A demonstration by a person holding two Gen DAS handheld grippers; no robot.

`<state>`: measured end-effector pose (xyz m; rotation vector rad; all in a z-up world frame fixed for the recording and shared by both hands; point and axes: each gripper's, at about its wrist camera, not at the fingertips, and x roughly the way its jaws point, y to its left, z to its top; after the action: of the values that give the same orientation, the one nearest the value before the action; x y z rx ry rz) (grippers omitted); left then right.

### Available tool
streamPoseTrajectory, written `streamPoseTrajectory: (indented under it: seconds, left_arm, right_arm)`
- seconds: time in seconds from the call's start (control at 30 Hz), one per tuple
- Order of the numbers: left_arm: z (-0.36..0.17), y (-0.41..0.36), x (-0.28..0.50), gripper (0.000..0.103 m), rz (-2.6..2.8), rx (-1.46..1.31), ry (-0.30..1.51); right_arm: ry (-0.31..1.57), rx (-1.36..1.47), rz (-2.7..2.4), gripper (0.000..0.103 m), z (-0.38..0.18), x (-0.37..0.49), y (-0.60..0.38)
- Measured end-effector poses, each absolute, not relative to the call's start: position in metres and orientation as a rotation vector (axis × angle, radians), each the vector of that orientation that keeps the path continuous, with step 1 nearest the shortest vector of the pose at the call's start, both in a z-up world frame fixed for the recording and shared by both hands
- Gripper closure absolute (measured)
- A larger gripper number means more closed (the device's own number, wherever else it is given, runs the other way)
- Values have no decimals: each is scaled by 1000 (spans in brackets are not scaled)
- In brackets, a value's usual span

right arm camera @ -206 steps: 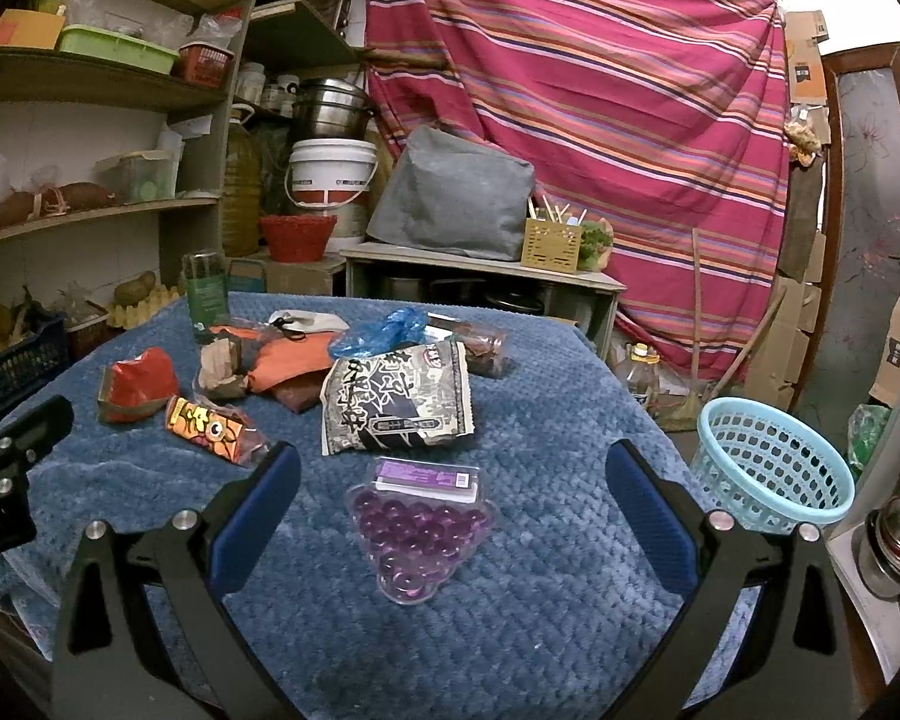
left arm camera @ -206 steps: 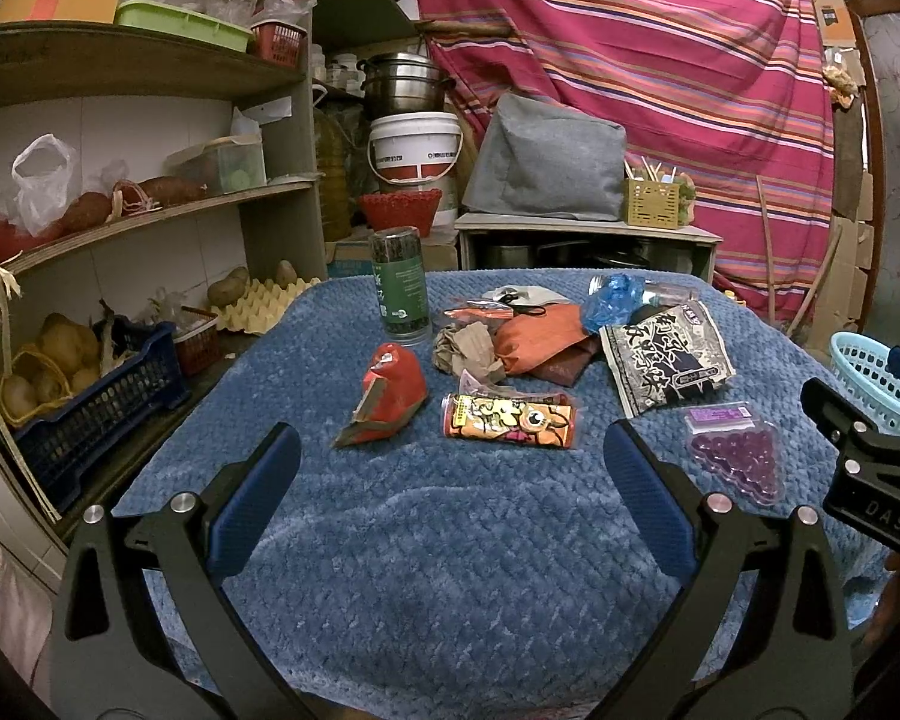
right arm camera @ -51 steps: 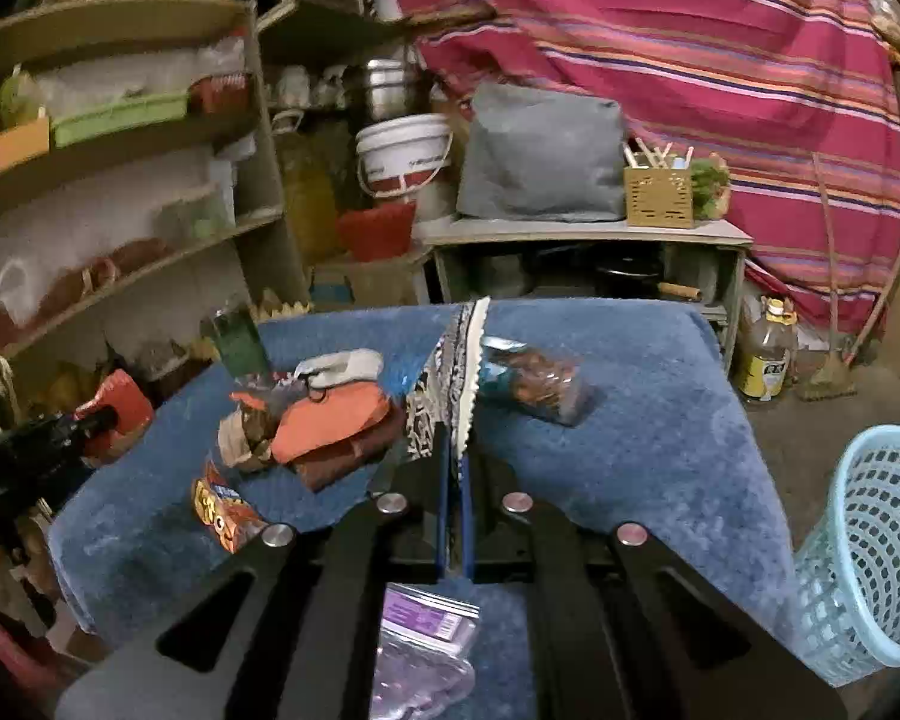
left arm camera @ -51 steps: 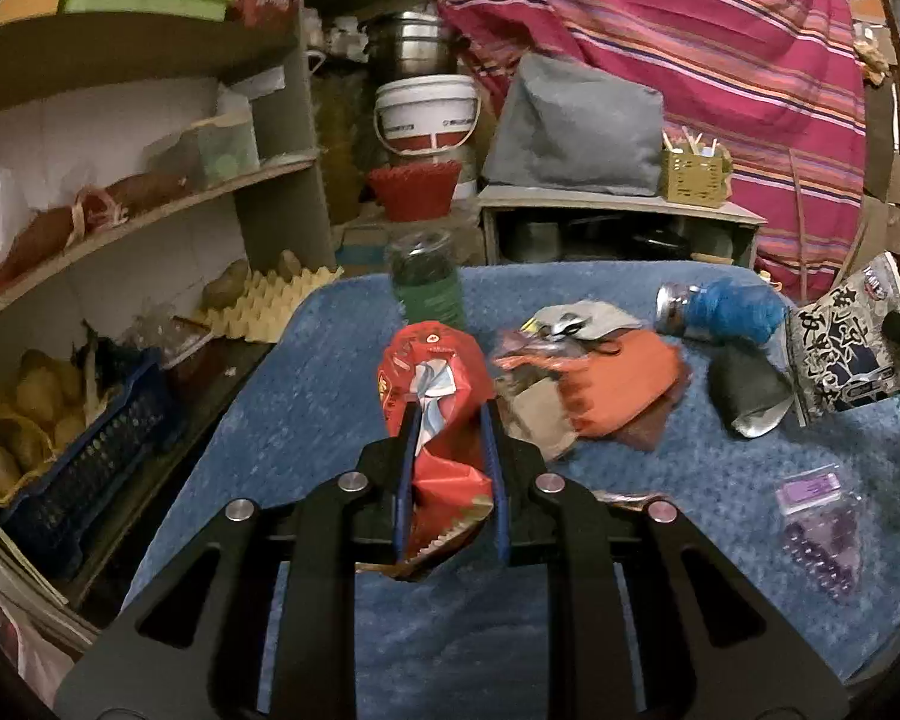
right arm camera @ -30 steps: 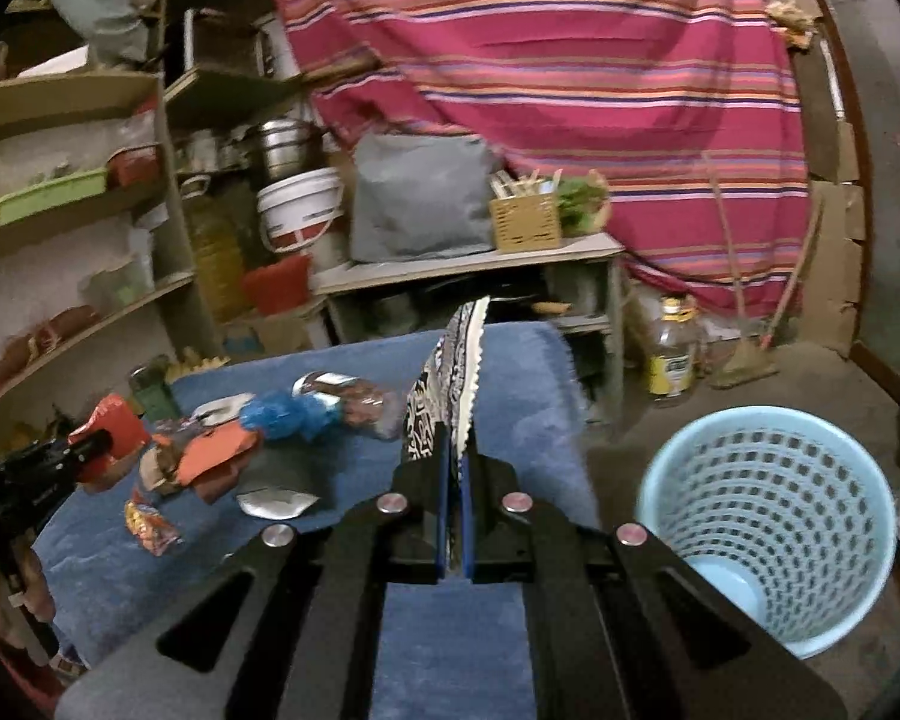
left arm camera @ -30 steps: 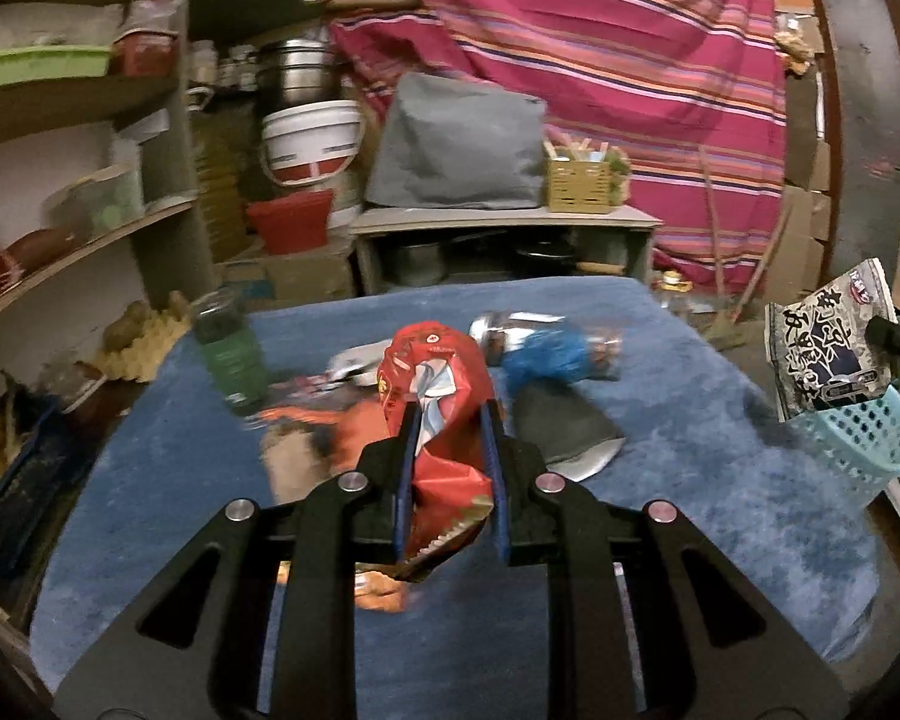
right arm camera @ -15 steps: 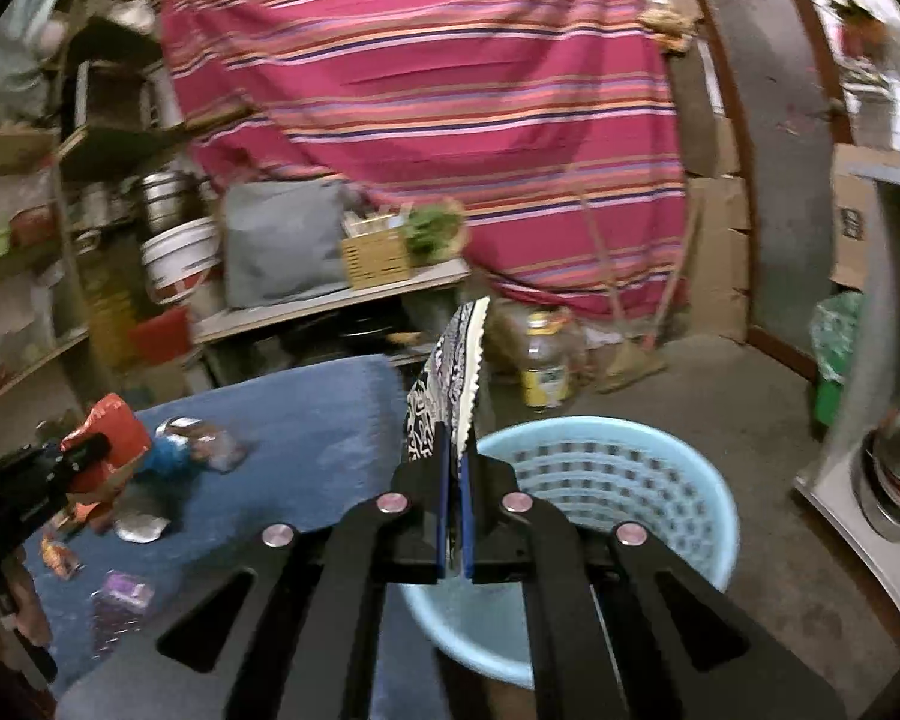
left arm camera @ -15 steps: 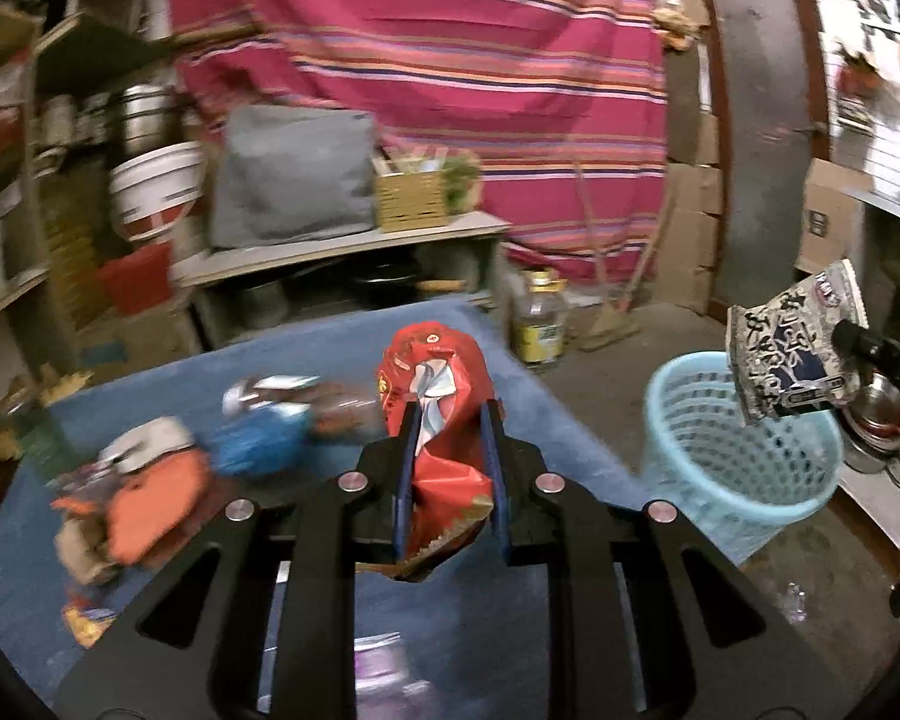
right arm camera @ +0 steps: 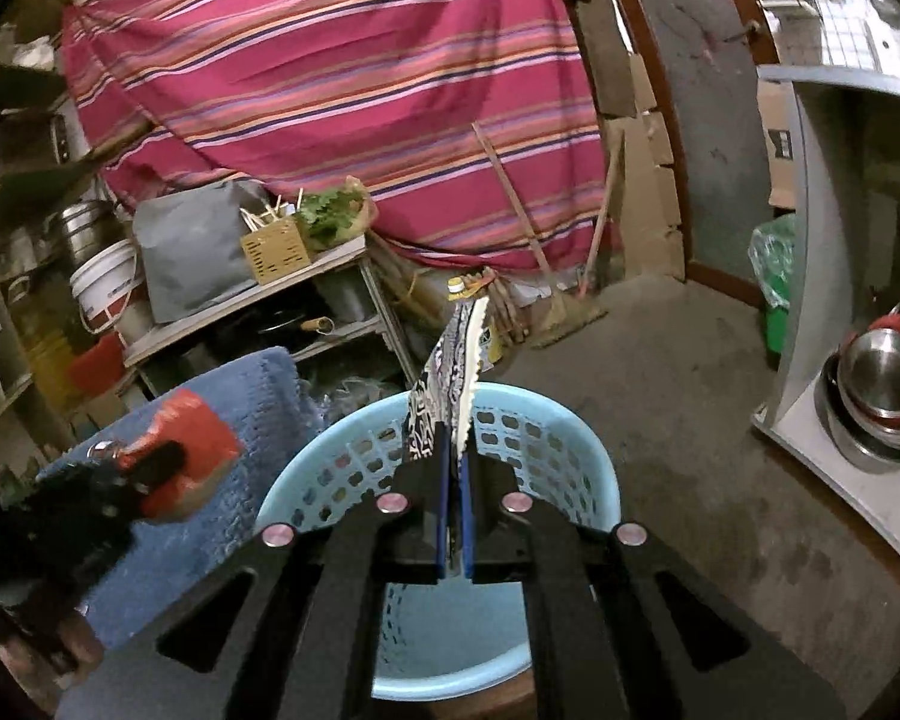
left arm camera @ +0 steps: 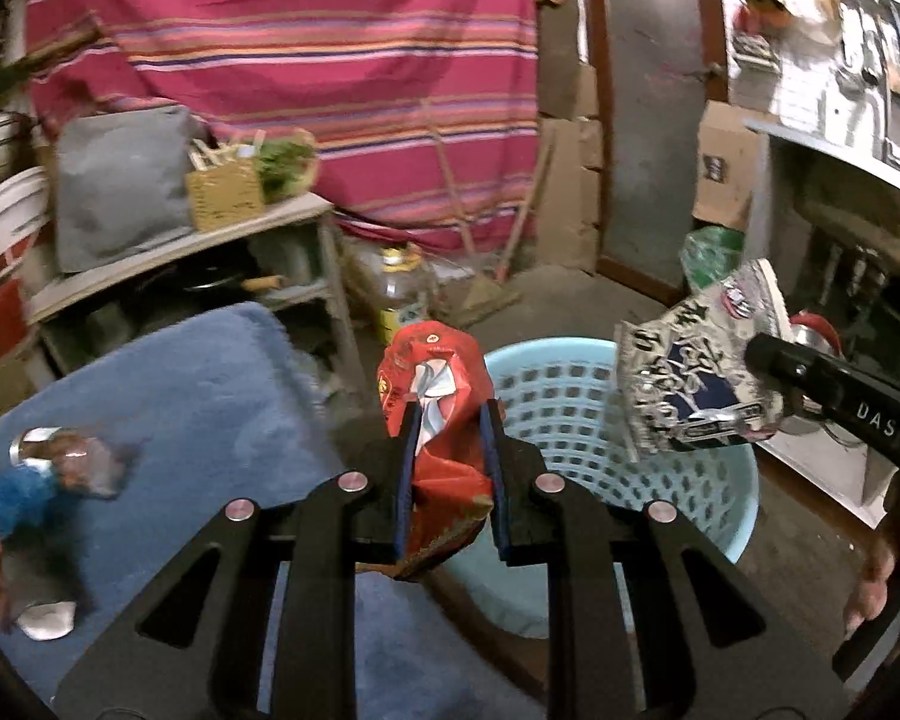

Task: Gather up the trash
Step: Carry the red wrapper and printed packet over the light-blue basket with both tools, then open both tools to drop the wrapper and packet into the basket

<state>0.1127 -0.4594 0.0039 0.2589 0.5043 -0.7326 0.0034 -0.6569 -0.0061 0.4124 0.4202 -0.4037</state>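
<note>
My left gripper (left arm camera: 448,420) is shut on a crumpled red snack wrapper (left arm camera: 432,384), held at the table's right edge beside the light blue basket (left arm camera: 576,396). My right gripper (right arm camera: 452,438) is shut on a flat black-and-white patterned snack bag (right arm camera: 450,372), held edge-on directly above the basket (right arm camera: 354,474). In the left wrist view that bag (left arm camera: 690,384) hangs over the basket's far right rim. In the right wrist view the red wrapper (right arm camera: 189,438) shows at the left, over the blue tablecloth.
The blue cloth-covered table (left arm camera: 198,396) holds more trash at its left, including a blue wrapper (left arm camera: 12,492). A low shelf table (right arm camera: 258,294), a broom (right arm camera: 546,276) and steel bowls on a counter (right arm camera: 882,390) stand around the concrete floor.
Both grippers swung right from the table toward the basket, carrying their wrappers. The black-and-white bag now hangs over the basket opening and the red wrapper is at the basket's near side.
</note>
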Motion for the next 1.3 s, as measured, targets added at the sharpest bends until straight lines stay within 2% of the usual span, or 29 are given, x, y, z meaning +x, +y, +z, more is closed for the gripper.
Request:
streamPoseTrajectory:
  seconds: [0.27,0.33,0.4,0.53,0.7,0.87,0.9,1.03,1.07,1.1,1.13,1.17,1.3]
  left_arm:
    - [-11,-498,130,84,-795,282,573]
    - [-14,-502,135,77,-807,282,603]
    - [-15,-502,138,59,-803,278,615]
    - [-11,-495,138,49,-769,281,587]
    - [3,-468,140,24,-679,249,531]
    - [15,-436,145,15,-587,206,492]
    - [17,-430,146,12,-571,203,487]
    - [27,-400,148,8,-505,185,458]
    - [29,-395,148,7,-496,180,454]
    - [31,-388,148,6,-486,174,451]
    - [33,-378,149,6,-475,165,450]
    - [35,-369,150,6,-465,158,451]
    - [41,-332,150,6,-421,149,438]
  right_arm:
    - [447,444,-426,100,-18,8,-667]
    - [451,448,-427,100,-20,9,-667]
    - [457,442,-426,100,-21,10,-666]
    - [473,425,-424,100,-22,16,-660]
    - [501,404,-420,100,-25,25,-652]
    - [541,358,-419,99,-27,42,-634]
    - [547,352,-419,97,-27,45,-631]
    - [585,314,-453,95,-29,57,-618]
    - [600,320,-469,92,-32,60,-617]
    - [606,331,-472,74,-33,62,-618]
    - [609,341,-481,46,-34,63,-617]
    - [606,342,-499,36,-34,64,-615]
    - [593,321,-531,33,-25,66,-602]
